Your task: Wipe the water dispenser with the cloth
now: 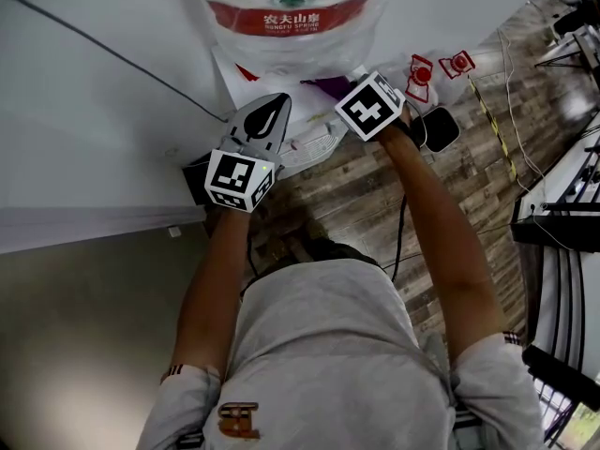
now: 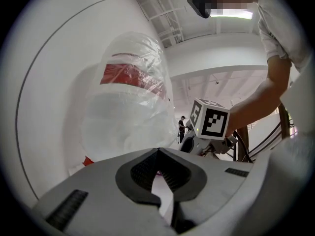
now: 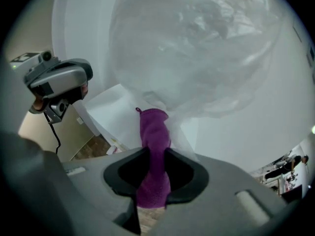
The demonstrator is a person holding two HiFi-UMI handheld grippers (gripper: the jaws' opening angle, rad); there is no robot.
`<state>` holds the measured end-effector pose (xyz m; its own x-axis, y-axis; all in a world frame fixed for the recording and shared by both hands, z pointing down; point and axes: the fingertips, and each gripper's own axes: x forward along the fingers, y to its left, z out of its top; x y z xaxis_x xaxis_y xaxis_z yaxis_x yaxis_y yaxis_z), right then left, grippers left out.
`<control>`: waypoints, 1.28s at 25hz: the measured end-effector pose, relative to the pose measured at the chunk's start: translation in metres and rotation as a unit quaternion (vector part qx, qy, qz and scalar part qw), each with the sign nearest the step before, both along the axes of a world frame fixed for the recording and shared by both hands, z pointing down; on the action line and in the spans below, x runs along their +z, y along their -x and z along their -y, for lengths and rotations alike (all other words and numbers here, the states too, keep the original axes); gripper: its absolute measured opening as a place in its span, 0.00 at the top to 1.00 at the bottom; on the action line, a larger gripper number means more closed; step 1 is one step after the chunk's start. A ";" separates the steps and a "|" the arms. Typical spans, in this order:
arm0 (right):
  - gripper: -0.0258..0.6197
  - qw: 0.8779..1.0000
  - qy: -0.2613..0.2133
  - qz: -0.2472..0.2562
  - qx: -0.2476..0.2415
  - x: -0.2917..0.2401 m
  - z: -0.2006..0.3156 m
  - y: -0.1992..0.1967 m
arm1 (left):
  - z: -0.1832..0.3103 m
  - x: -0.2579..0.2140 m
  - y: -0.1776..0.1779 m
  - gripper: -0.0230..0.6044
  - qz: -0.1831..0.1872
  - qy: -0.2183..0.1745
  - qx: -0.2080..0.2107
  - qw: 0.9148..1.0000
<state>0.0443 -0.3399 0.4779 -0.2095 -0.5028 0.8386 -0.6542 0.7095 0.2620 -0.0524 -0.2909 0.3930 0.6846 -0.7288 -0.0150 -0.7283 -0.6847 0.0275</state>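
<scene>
Purple, fuzzy cloth [image 3: 153, 146] with a small loop at its top corner is pinched upright between the jaws of the right hand-held gripper [image 3: 153, 178]. Its end sits just under the bottle [image 3: 197, 43], beside the white water dispenser [image 3: 108, 109] that carries that bottle. Only the head view shows the bottle's red label [image 1: 291, 17] legibly: "NONGFU SPRING" under Chinese characters. There the cloth is a mere purple sliver below the bottle. Low beside the bottle, the left hand-held gripper [image 2: 158, 151] has its jaw tips pressed together on nothing. Clear plastic film [image 2: 147, 82] wraps the bottle.
</scene>
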 end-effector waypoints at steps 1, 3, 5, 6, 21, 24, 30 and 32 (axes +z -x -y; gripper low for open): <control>0.81 1.000 -0.001 -0.002 -0.001 0.000 0.001 -0.004 | 0.001 -0.001 -0.002 0.97 0.000 0.000 -0.001 1.000; 0.81 1.000 -0.005 -0.005 -0.006 0.001 0.004 -0.010 | 0.003 -0.002 -0.006 0.97 0.001 -0.001 -0.004 1.000; 0.81 1.000 -0.009 -0.008 -0.013 0.002 0.006 -0.016 | 0.004 -0.003 -0.011 0.97 0.001 -0.001 -0.007 1.000; 0.81 1.000 -0.011 -0.010 -0.017 0.002 0.007 -0.019 | 0.005 -0.003 -0.014 0.97 0.002 0.000 -0.009 1.000; 0.81 0.997 -0.053 -0.015 -0.057 0.005 0.025 -0.072 | 0.003 -0.004 -0.055 0.97 0.004 0.008 -0.043 0.999; 0.81 0.995 -0.074 0.031 -0.054 -0.006 0.022 -0.072 | -0.001 -0.005 -0.055 0.97 0.005 0.009 -0.046 0.999; 0.81 0.989 -0.095 0.048 -0.101 -0.019 -0.002 -0.058 | -0.021 -0.006 -0.055 0.97 0.016 0.010 -0.046 0.999; 0.81 0.988 -0.095 0.038 -0.119 -0.020 -0.010 -0.053 | -0.027 -0.005 -0.056 0.97 0.012 0.013 -0.049 0.999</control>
